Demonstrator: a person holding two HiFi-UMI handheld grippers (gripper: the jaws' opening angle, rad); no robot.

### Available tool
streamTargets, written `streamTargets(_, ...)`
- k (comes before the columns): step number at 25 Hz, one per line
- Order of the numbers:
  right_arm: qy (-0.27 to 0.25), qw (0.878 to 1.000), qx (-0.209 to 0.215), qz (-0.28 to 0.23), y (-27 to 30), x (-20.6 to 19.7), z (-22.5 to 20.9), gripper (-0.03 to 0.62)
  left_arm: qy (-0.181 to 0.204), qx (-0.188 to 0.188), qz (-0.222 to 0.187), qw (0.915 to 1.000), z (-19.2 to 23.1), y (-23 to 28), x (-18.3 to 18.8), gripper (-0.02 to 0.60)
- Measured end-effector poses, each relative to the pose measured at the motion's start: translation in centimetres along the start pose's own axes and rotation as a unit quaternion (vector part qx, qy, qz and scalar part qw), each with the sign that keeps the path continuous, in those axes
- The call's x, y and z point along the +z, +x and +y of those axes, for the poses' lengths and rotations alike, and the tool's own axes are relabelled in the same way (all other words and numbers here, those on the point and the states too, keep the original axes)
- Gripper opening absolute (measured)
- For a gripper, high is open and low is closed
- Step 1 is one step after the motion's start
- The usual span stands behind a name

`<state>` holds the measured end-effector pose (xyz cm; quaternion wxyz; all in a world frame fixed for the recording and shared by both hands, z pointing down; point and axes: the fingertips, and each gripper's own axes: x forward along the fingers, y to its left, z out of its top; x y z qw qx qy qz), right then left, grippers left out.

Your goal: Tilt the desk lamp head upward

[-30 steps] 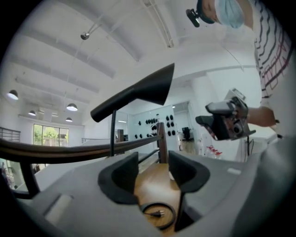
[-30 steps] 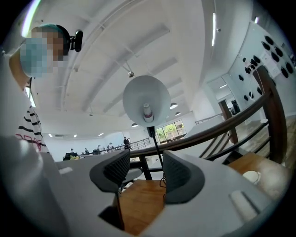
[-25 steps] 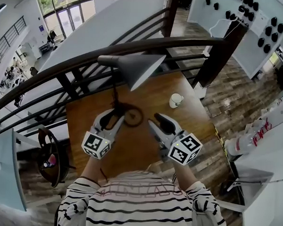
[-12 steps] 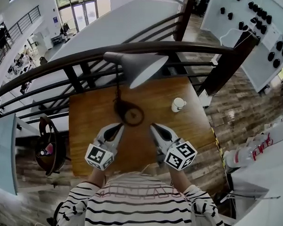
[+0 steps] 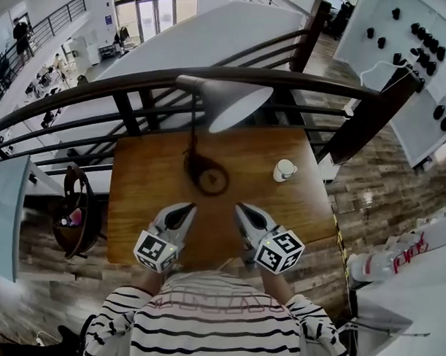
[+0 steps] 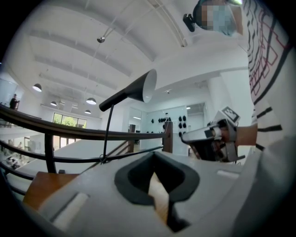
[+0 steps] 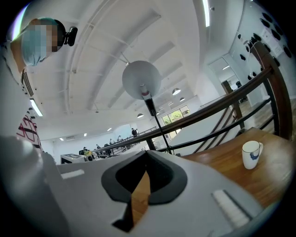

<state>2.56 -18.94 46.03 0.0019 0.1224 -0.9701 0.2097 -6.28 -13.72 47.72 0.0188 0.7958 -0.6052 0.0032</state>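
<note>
The lamp stands toward 12 o'clock on the wooden bench (image 5: 139, 185), near the railing (image 5: 87, 88). Its round base (image 5: 207, 178) rests on the wood, and its cone head (image 5: 231, 101) sits high above with the open end facing about 4 o'clock. The left claw (image 5: 187, 207) and the right claw (image 5: 240, 207) hover at the 6 o'clock side, each with jaws pressed together and nothing between them, well apart from the lamp. A white cup (image 5: 285, 169) sits at 2 o'clock from the right claw.
</note>
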Motion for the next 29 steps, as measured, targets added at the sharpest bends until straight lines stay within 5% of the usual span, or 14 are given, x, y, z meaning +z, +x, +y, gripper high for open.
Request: streamTargets(29, -0.038, 0.998, -0.008, 0.058, -3.6, -4.3, 1.9, 0.000, -0.026, 0.008, 0.012, 0.9996, -5.2, -3.1, -1.7, 0.003)
